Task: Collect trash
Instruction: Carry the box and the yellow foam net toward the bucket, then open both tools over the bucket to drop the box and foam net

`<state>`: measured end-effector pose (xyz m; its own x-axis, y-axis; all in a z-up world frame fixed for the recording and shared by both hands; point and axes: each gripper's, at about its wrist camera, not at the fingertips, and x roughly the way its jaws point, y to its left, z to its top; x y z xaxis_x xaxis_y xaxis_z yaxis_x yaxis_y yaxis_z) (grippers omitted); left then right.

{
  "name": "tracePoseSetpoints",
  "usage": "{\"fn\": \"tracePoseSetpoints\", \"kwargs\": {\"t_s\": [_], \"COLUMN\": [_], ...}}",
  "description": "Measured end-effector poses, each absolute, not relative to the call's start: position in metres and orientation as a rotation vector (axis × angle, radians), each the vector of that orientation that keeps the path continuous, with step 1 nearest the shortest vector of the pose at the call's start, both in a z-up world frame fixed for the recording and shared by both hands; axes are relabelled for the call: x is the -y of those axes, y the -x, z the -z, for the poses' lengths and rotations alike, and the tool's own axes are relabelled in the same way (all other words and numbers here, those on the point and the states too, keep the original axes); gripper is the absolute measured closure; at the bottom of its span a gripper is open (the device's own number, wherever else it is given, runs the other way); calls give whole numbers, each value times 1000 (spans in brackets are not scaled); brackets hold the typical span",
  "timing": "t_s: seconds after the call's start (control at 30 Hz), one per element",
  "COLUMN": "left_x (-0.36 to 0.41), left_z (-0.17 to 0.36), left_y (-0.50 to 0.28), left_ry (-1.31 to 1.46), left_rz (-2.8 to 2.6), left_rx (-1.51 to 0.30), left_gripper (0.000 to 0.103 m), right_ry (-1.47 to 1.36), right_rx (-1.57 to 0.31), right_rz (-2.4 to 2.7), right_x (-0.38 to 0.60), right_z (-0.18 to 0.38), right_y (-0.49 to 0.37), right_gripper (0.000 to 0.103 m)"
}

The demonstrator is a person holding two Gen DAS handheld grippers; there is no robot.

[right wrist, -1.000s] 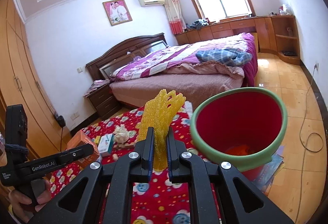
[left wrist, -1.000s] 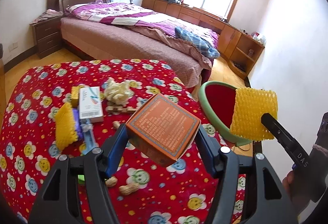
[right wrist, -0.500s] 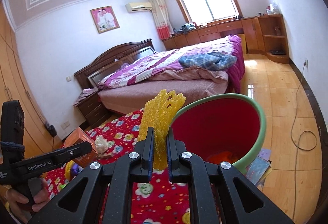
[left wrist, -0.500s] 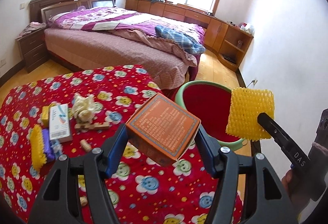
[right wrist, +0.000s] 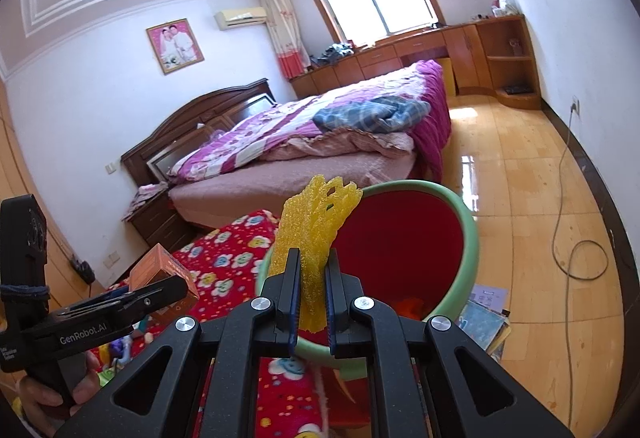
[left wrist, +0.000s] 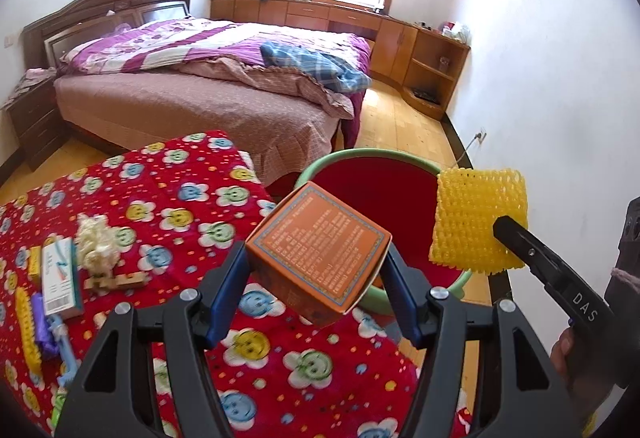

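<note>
Holding two bits of trash at once, I am close to the bin (left wrist: 328,167) but nothing has dropped yet. My left claw (left wrist: 316,286) pinches the orange box (left wrist: 318,248) by two sides, up in the air over the edge of the counter (left wrist: 180,189), right in front of the bin's rim. My right claw (right wrist: 311,298) is pressed together on the yellow foam net (right wrist: 316,222), and the net sticks up in front of the bin's red inside.

I think this part is about half done: both things are picked up, and next they need to go over the bin's mouth and be let go.

More trash waits on the counter. I see a crumpled paper ball (left wrist: 96,240), a small white box (left wrist: 60,278), a yellow mesh strip (left wrist: 26,334), something purple (left wrist: 44,322) and a light blue thing (left wrist: 64,342) beside it.

Some things are hard to see. Something orange (right wrist: 408,308) lies down in the bin, but I cannot tell what it is. My claws hide the near part of the counter, so more trash may be there. The print on the orange box is too small to read.
</note>
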<state>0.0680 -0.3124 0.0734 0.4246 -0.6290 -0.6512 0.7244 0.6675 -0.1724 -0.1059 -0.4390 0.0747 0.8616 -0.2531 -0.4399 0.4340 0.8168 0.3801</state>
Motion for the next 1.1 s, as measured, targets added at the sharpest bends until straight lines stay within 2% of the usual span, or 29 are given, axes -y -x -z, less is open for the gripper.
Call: {"fn": "tracePoseSetpoints", "kwargs": {"t_s": [0.47,0.73,0.83,1.1], "left_x": [381,395,395,388], "left_z": [-36,-22,-22,-27], "left_y": [-81,-87,-89,-89], "left_ry": [-178,-179,-179,-153], "left_rz": [923,949,942,926], "left_rx": [-832,-874,-873,-835], "left_gripper": [38,38,32,25], "right_ry": [-540,-536,-537,-538], "right_rx": [-419,-452,-459,-476], "right_rz": [425,449,450,452], "right_x": [479,492,493,495], "right_z": [-47,-37,-34,-31], "right_y": [101,95,94,86], "right_gripper": [93,93,93,93]}}
